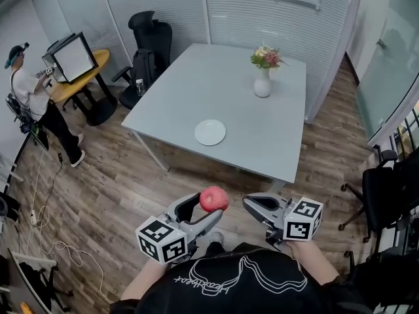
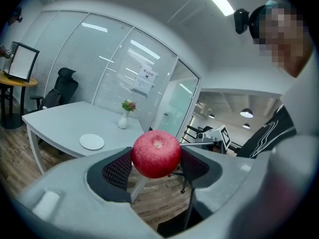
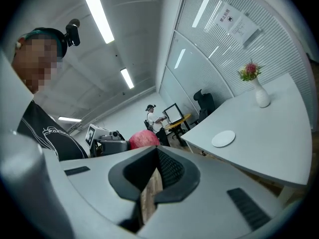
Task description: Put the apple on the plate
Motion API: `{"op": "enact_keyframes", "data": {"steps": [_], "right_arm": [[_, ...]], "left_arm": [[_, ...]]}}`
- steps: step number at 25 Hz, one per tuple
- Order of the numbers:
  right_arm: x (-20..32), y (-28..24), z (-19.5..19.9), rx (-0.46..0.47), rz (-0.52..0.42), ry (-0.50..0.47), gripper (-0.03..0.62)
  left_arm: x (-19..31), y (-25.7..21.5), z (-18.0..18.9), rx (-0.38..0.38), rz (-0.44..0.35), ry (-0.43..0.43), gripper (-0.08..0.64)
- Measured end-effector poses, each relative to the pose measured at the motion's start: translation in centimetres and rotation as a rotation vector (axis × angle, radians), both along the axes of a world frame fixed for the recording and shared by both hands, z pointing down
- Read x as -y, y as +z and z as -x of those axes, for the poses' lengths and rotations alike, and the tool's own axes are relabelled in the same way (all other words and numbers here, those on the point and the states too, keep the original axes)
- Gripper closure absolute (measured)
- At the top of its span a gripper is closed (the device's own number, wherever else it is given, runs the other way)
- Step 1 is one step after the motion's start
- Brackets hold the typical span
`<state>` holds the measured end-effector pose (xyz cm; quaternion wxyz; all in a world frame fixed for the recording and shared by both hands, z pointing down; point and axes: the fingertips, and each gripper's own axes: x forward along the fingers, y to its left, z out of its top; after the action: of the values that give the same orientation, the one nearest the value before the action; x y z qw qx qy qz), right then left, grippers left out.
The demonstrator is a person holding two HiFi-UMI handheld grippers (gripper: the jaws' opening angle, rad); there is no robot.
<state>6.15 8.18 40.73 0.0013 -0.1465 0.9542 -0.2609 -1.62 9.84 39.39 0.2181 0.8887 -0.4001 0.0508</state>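
Apple red, round, whole | left tool clamps it | right tool closed, empty

Script lettering on black shirt illegible, wall notice print too small

Bench top mostly open; the clutter keeps to the room's edges.

I read open wood floor between me and the near edge of the bench, a straight run in. Two things stand on the bench top: the white plate close to the near-left edge, with bare surface all round it, and a vase of flowers well apart toward the far side. A black office chair crowds the far-left corner. Off left, a person stands at a round yellow table. A dark chair sits off right, clear of the bench.
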Motion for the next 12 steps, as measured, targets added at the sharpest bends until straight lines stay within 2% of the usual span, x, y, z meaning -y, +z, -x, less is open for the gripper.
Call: {"op": "enact_keyframes", "data": {"steps": [12], "right_arm": [[10.1, 0.4, 7.5, -0.014, 0.016, 0.076, 0.583]], "left_arm": [[10.4, -0.1, 8.2, 0.014, -0.013, 0.04, 0.249]]}}
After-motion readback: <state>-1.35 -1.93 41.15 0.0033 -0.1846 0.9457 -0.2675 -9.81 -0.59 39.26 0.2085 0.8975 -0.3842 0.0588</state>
